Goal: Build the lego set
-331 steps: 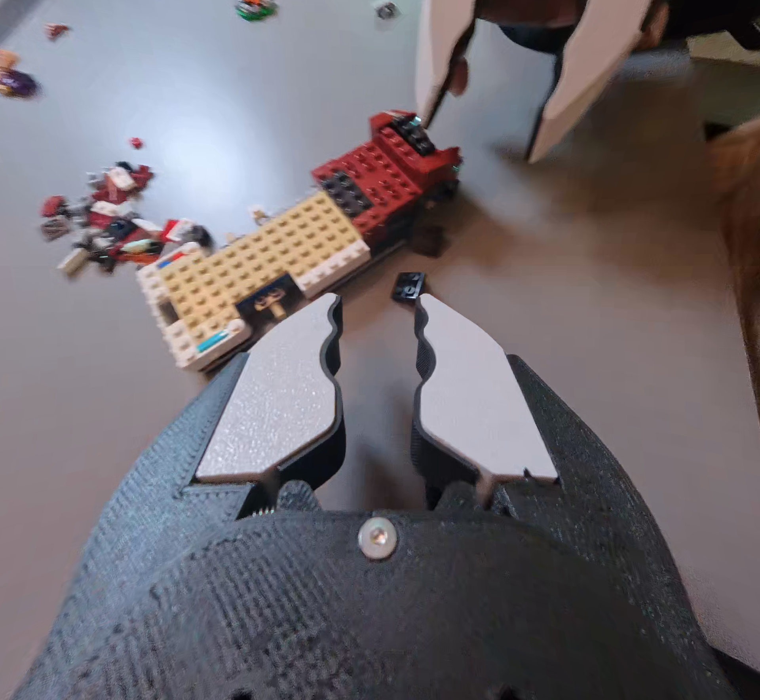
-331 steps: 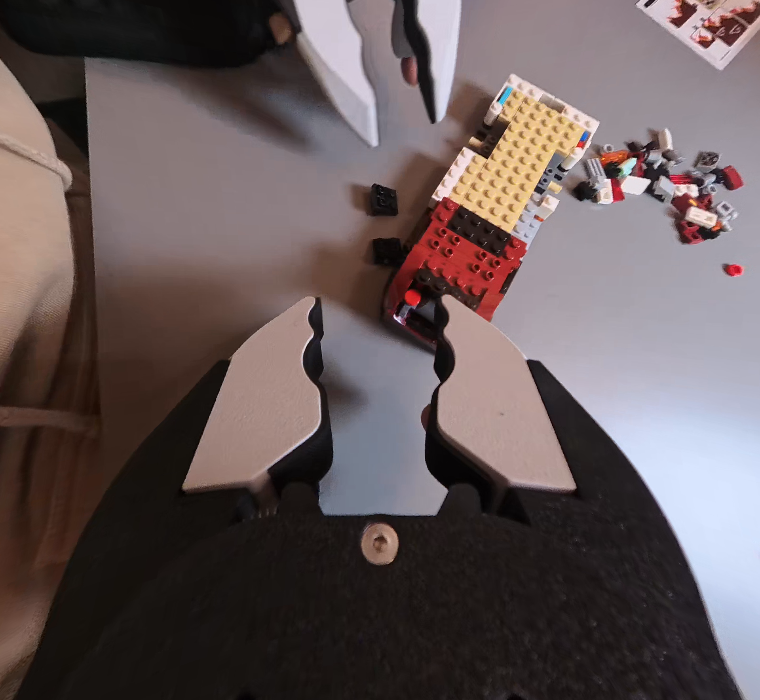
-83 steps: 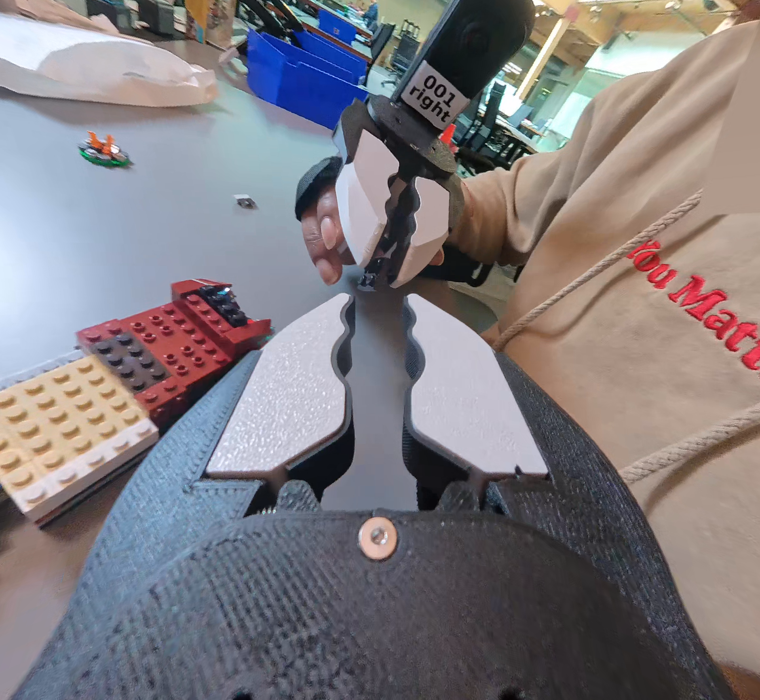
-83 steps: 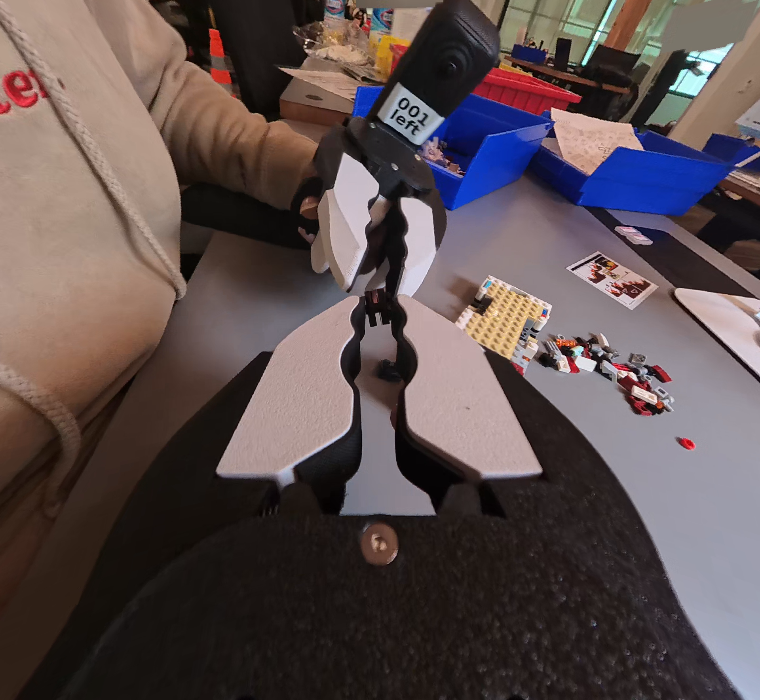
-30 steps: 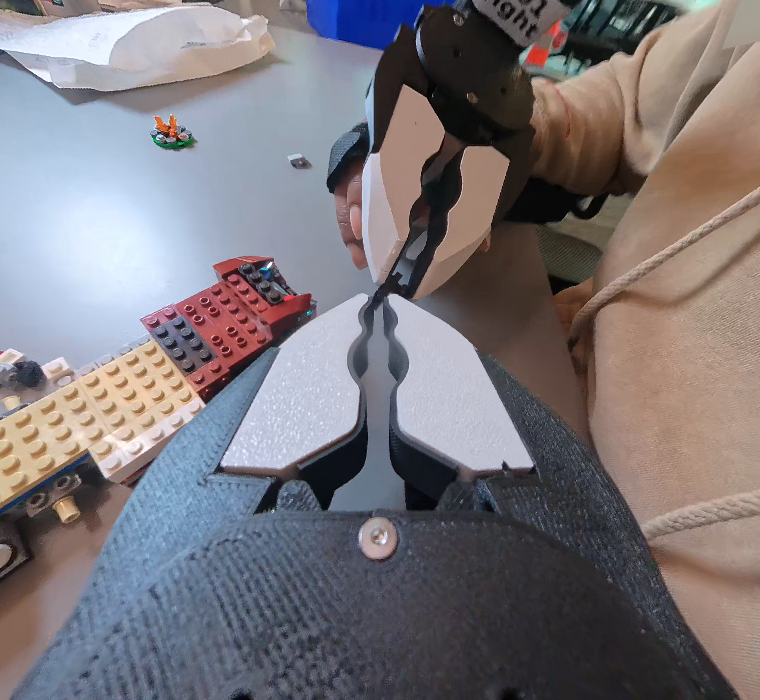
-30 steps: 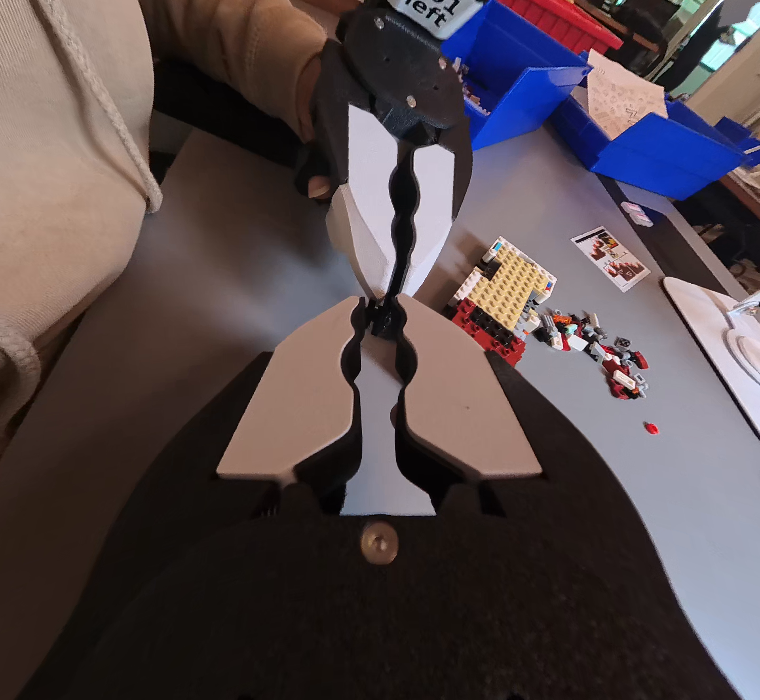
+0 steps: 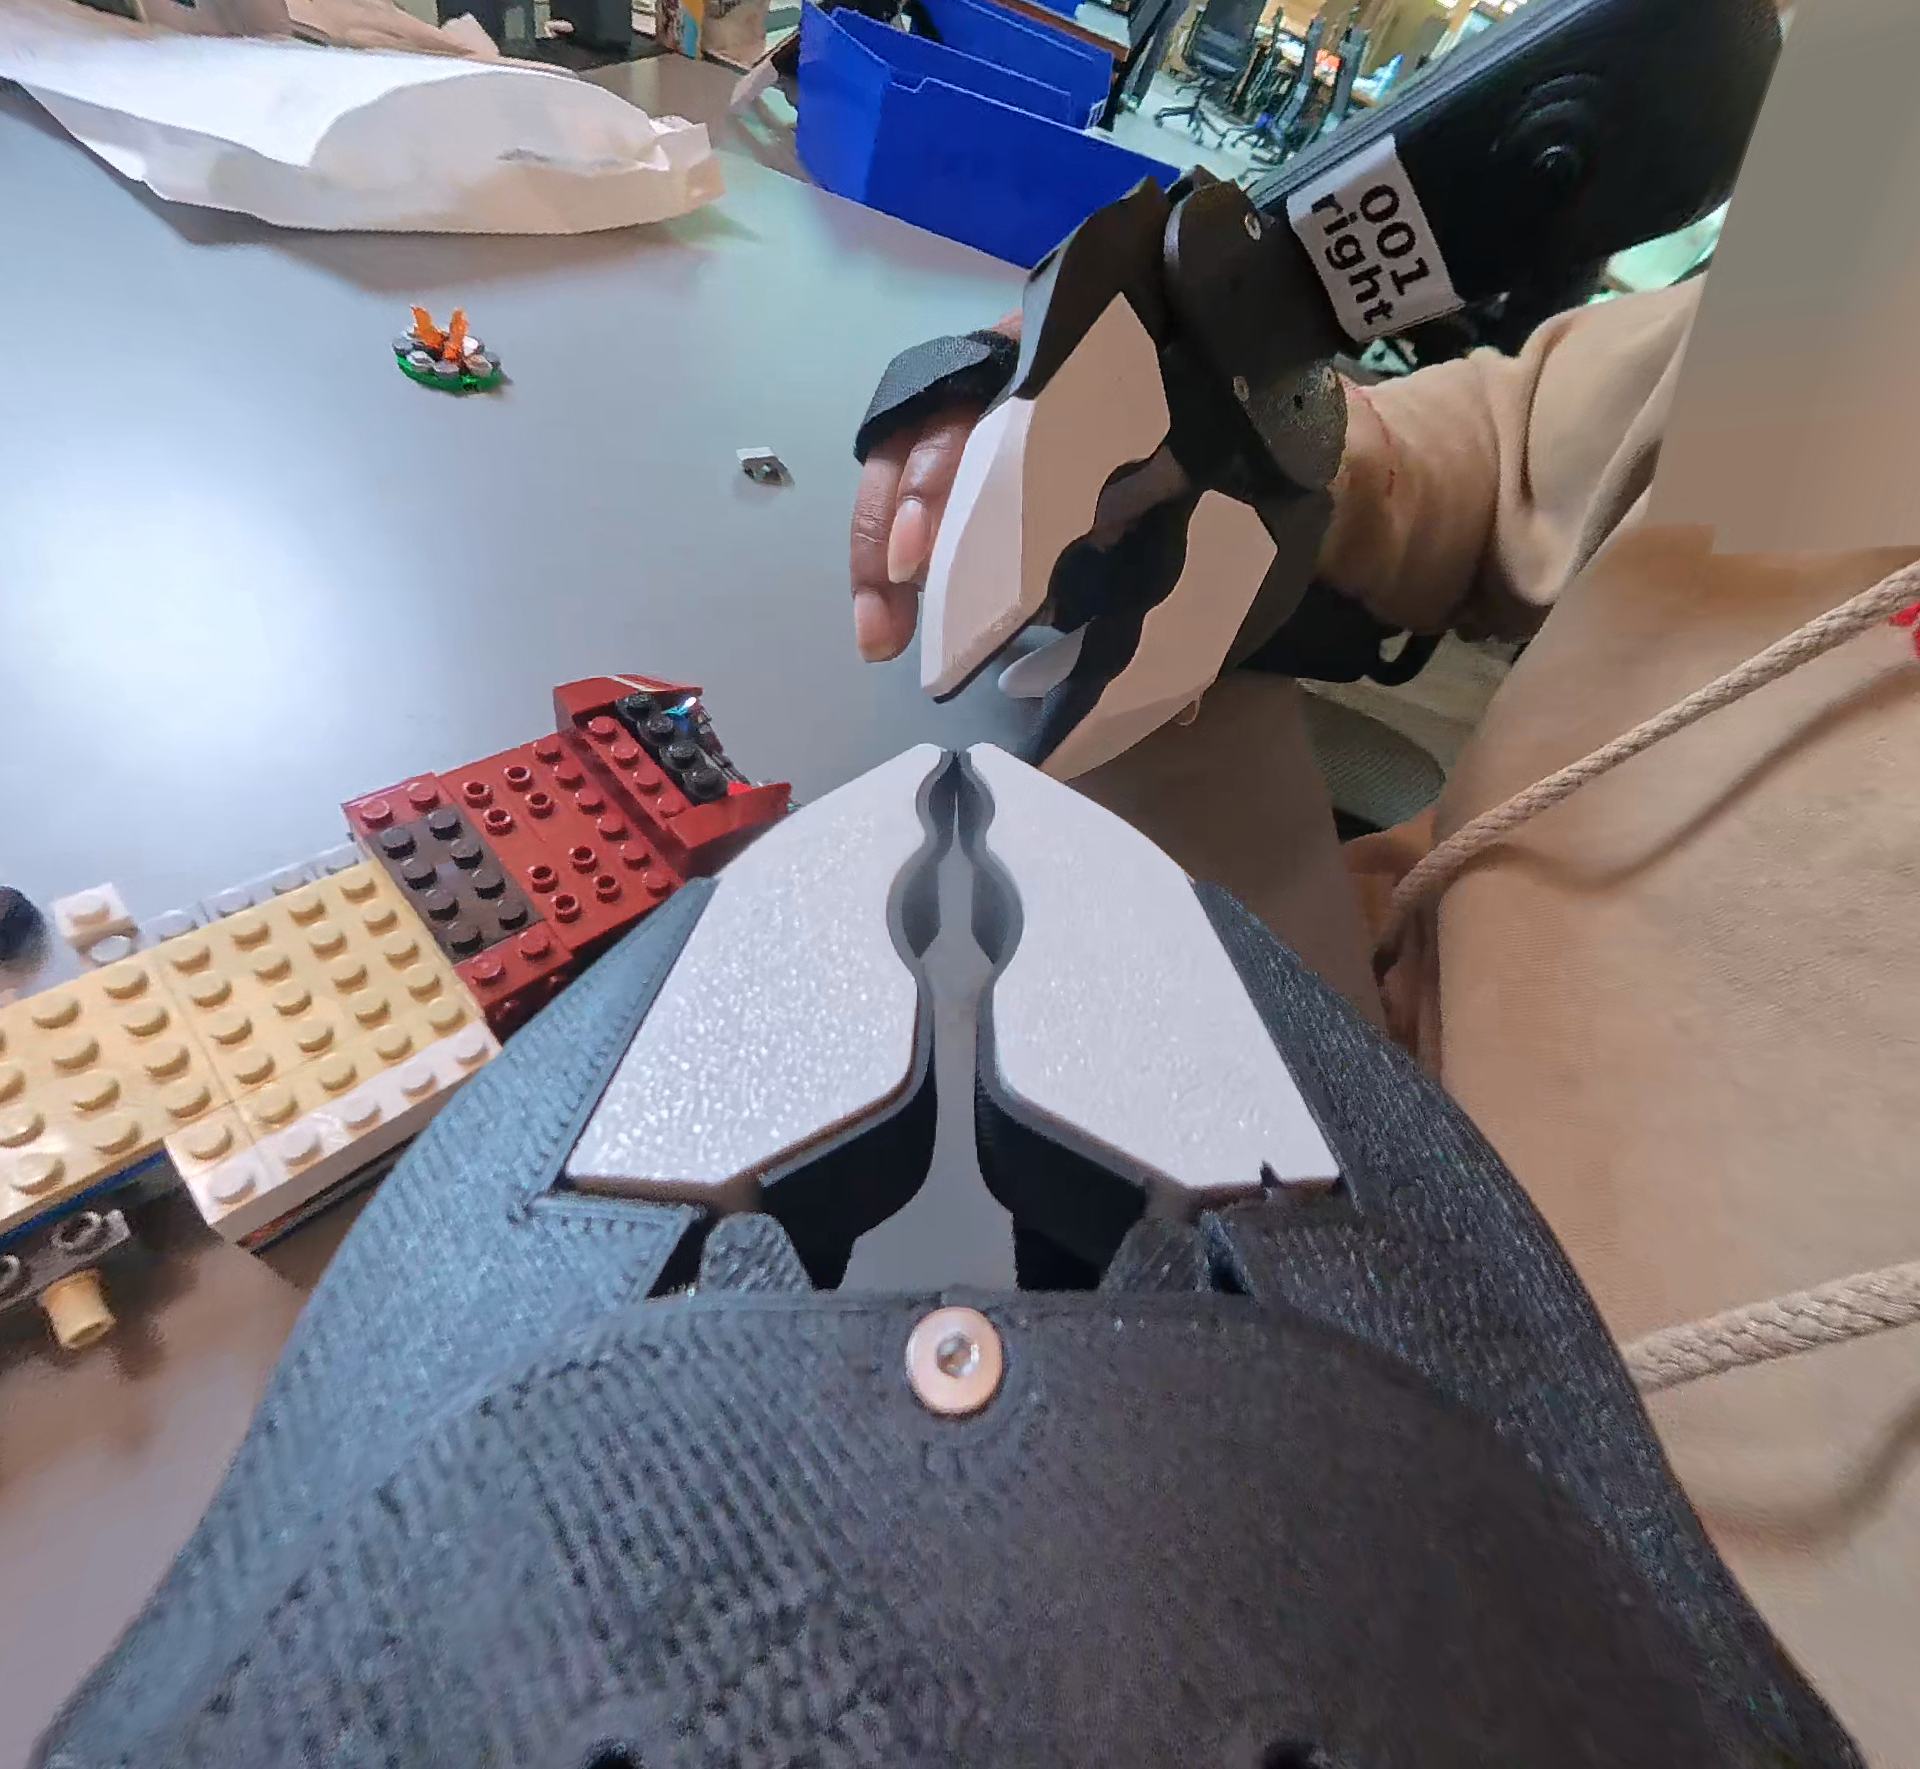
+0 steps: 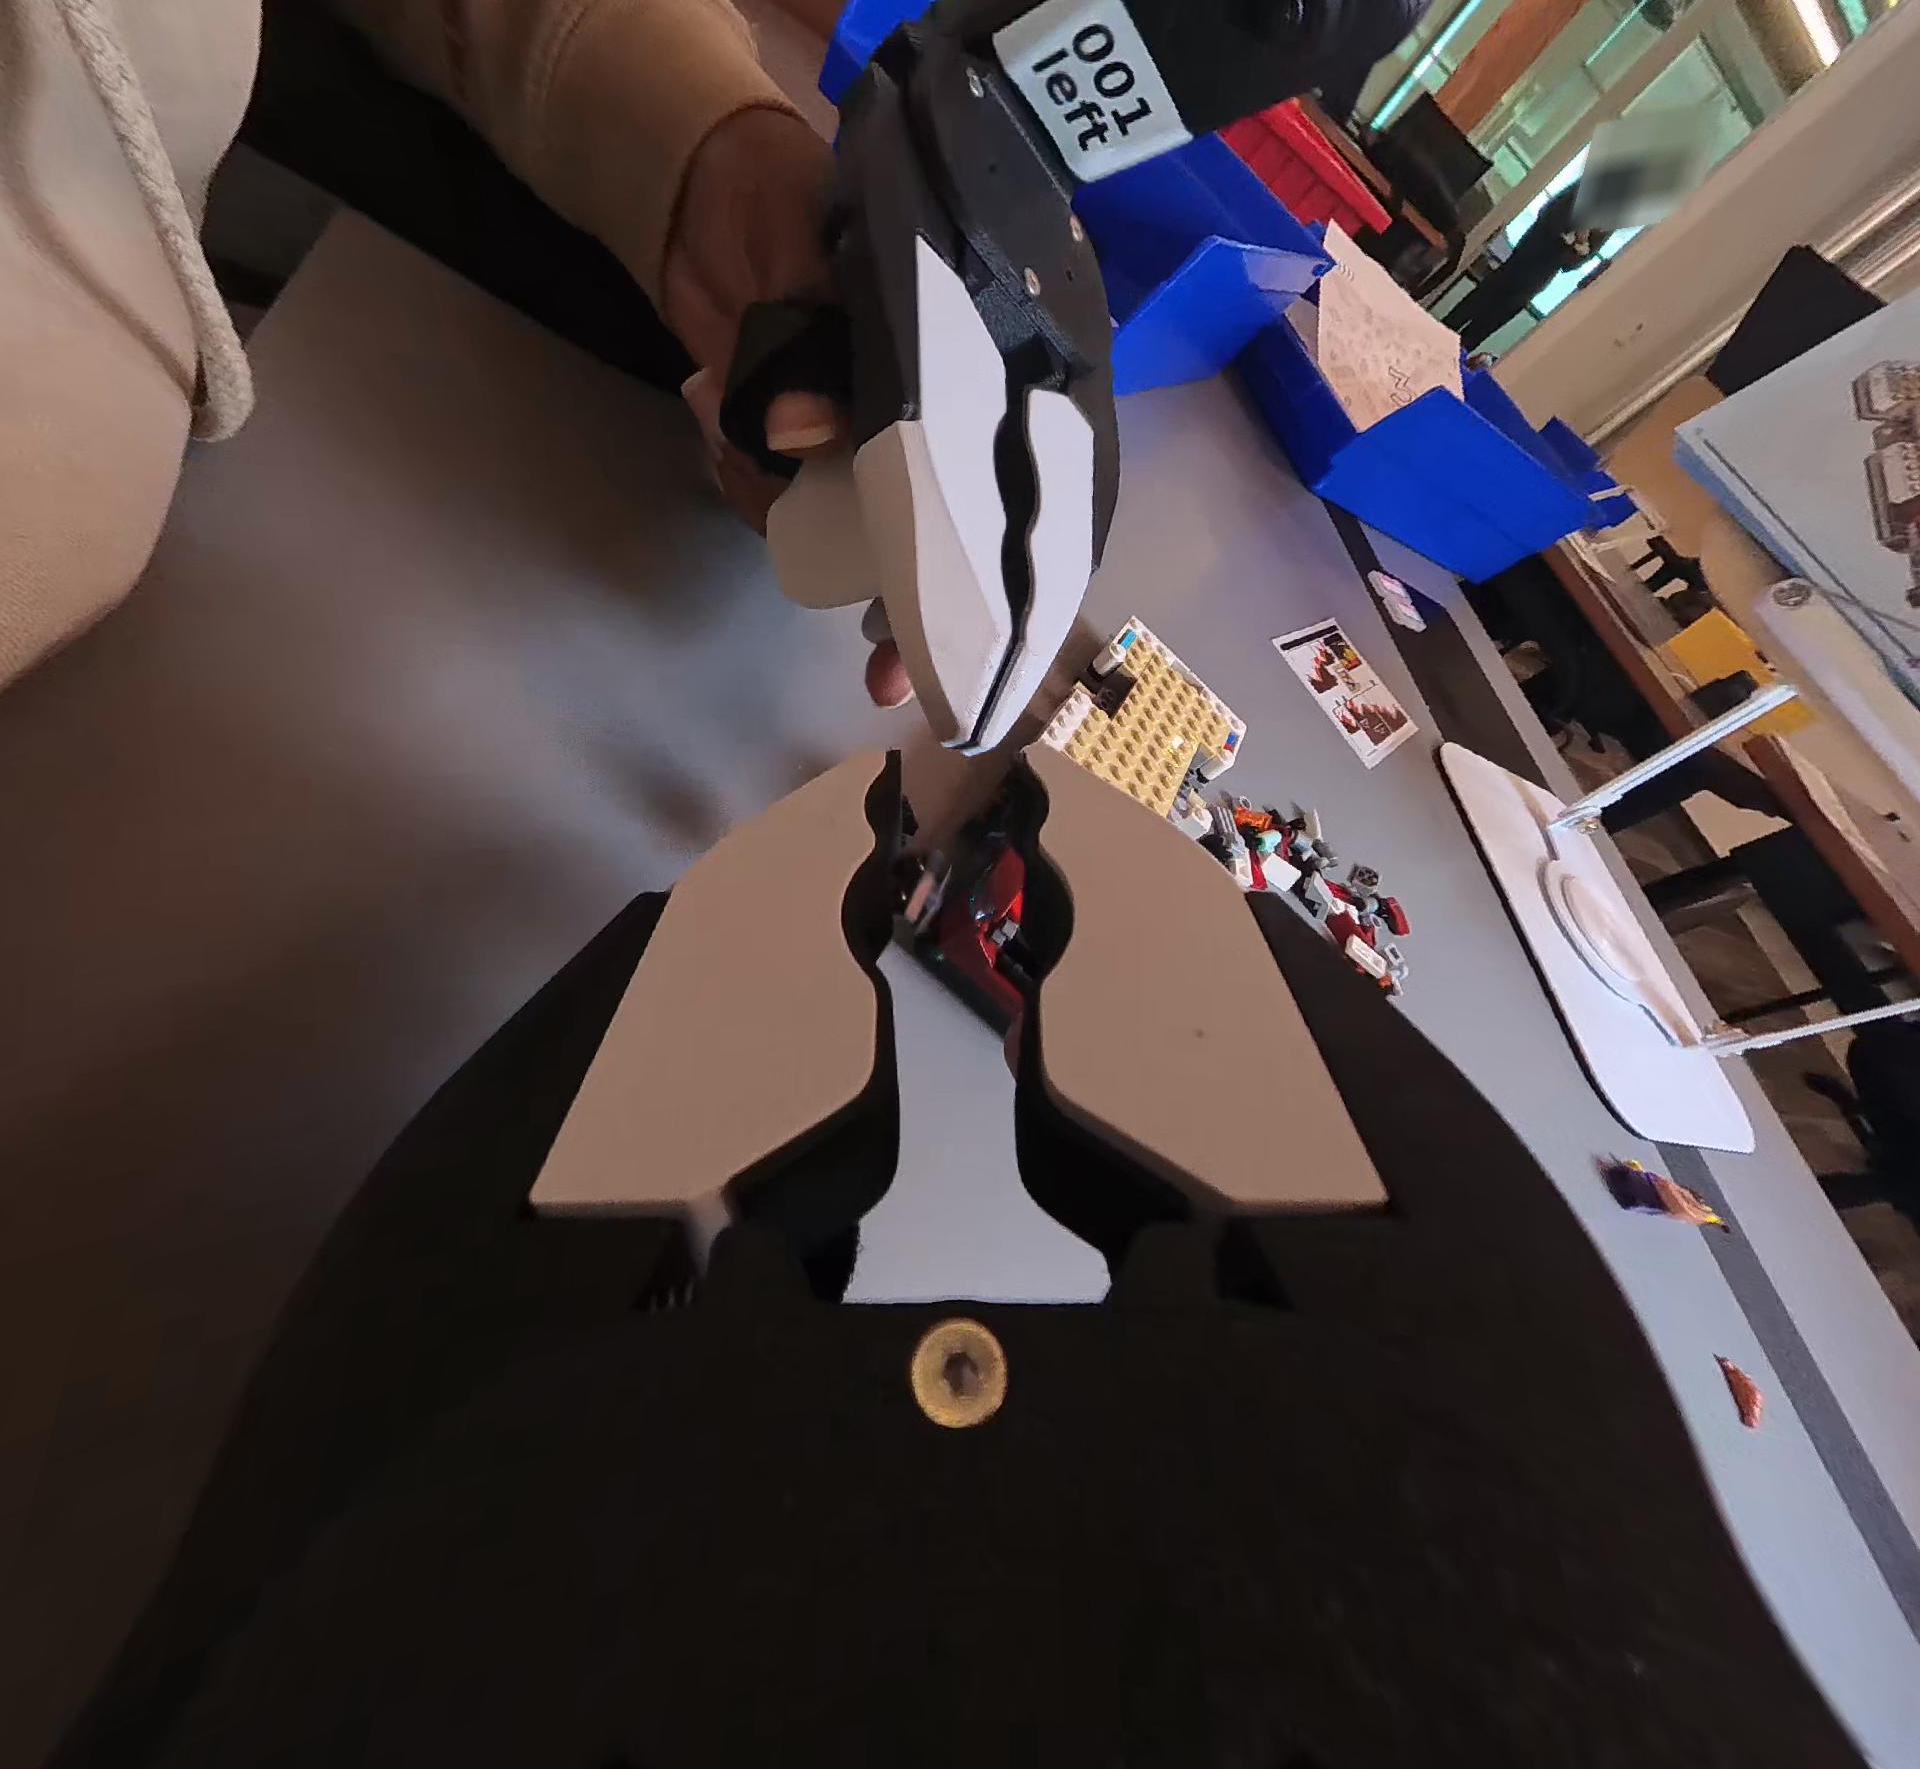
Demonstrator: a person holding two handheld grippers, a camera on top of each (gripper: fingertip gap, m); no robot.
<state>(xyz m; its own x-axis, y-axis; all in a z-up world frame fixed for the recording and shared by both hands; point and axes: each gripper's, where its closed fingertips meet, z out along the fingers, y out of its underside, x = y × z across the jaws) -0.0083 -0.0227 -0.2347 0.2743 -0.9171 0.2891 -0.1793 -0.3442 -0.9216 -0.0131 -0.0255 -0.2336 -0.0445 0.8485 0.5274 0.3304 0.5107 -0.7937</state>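
My left gripper [image 7: 956,761] is shut, its fingertips touching, and I see nothing between them. The right wrist view shows it [image 8: 971,740] shut too, hanging just above my right gripper [image 8: 958,769]. My right gripper is open; in the left wrist view [image 7: 987,730] it is tilted, with nothing pressed between its pads. Both hover above a grey table [image 7: 312,524]. A brick model with a dark red front [image 7: 540,846] and a tan studded deck [image 7: 208,992] lies below left. Its red end [image 8: 987,919] shows through my right gripper's gap, beside a blurred dark bit [image 8: 920,883].
A pile of loose bricks [image 8: 1309,878], a printed leaflet [image 8: 1345,691] and a white board [image 8: 1590,971] lie beyond the model. A white paper bag [image 7: 395,130], blue bins [image 7: 956,130], a green-orange piece [image 7: 447,358] and a small grey piece [image 7: 764,465] sit farther off. The person's beige sweatshirt [image 7: 1662,888] fills the right. Both grippers' tips are close together, under 4 cm apart. Left tips and right tips are each some 7 cm from the blurred dark bit [image 8: 920,883].
A second ago both grippers' tips met on a small black piece. Now they have drawn apart, my right gripper has opened, my left has shut fully, and the piece is at neither's tips.
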